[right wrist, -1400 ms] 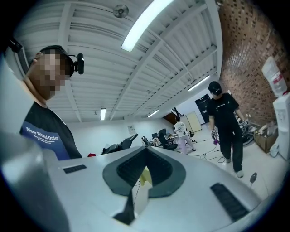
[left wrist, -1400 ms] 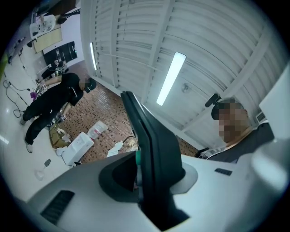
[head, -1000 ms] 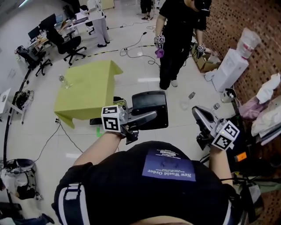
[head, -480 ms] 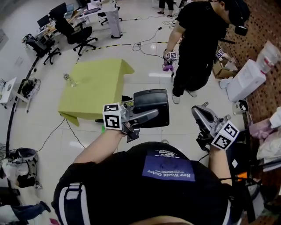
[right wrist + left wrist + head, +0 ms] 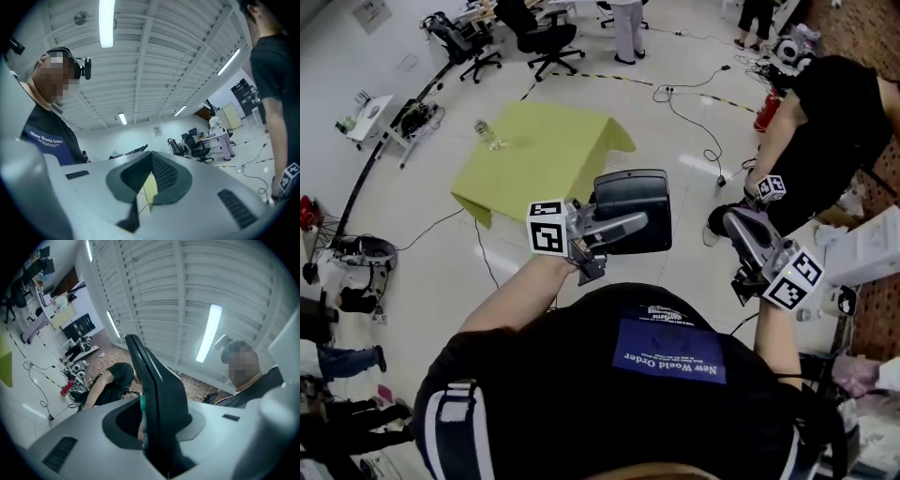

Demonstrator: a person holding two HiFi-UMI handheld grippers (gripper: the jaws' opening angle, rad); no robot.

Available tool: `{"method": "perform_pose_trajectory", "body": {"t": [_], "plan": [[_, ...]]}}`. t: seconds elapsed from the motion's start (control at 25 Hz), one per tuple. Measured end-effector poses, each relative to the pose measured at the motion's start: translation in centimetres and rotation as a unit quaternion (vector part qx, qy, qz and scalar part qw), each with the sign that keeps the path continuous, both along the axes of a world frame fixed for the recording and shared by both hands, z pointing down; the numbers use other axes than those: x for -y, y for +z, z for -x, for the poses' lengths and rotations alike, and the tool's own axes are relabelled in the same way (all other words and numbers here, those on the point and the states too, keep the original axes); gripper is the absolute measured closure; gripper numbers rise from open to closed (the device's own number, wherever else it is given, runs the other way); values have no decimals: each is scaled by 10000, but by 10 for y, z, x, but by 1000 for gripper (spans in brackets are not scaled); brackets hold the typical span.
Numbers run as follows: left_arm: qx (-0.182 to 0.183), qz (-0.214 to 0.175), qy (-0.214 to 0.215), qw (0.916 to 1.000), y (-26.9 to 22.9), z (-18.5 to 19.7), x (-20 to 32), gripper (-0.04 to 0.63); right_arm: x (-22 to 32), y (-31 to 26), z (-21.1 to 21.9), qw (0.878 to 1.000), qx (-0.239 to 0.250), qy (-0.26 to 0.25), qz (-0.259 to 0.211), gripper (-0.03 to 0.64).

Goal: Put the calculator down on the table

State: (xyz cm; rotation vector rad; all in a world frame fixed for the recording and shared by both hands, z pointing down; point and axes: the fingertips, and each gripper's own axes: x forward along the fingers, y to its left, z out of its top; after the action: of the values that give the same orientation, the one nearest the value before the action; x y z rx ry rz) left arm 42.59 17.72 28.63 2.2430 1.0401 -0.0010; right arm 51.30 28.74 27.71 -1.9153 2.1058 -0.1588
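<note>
At centre of the head view, the left gripper (image 5: 636,223) was clamped on the black calculator (image 5: 633,192). Its jaws were closed on the lower edge, and the body stood out past the fingertips toward 12 o'clock. The left gripper view confirmed it: the calculator showed edge-on, pinched between the two pads.

Change over the last second: the whole scene swung round in the head view. The table with the yellow-green cloth (image 5: 553,150) had sat at about 9 o'clock of the calculator and now lay at 11 o'clock, nearer the top of the picture. The bystander in black (image 5: 834,122) went from 12 o'clock to about 2 o'clock, at the right edge. The grip did not change between the pictures.

Right gripper (image 5: 733,223) was at 3 o'clock of the calculator, jaws together with nothing between them; its own view showed only a sliver of the cloth past the pads.

Reading — the person had turned toward the table while carrying. The calculator was still in the air over bare floor, apart from the table edge, so the put-down had not begun. A clear bottle (image 5: 490,134) stood near the table's far-left corner; the near half of the cloth looked free for the set-down.
</note>
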Motion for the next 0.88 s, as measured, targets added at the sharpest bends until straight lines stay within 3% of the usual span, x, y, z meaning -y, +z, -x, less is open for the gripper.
{"method": "perform_pose_trajectory", "body": {"t": [0.16,0.44,0.64,0.88], "plan": [[142,36,-295,9995,4,-19,23,465,35,7,-28,9994,136,-330,-21,630],[116,281,-559,9980,18,-30,114,465,135,17,-42,9978,89,-615,243,629],[-72,301,-621,9976,17,-39,209,465,229,4,-48,9975,-174,-623,279,630],[21,266,-908,9955,1,-30,354,465,371,-24,-47,9962,-193,-805,262,630]]}}
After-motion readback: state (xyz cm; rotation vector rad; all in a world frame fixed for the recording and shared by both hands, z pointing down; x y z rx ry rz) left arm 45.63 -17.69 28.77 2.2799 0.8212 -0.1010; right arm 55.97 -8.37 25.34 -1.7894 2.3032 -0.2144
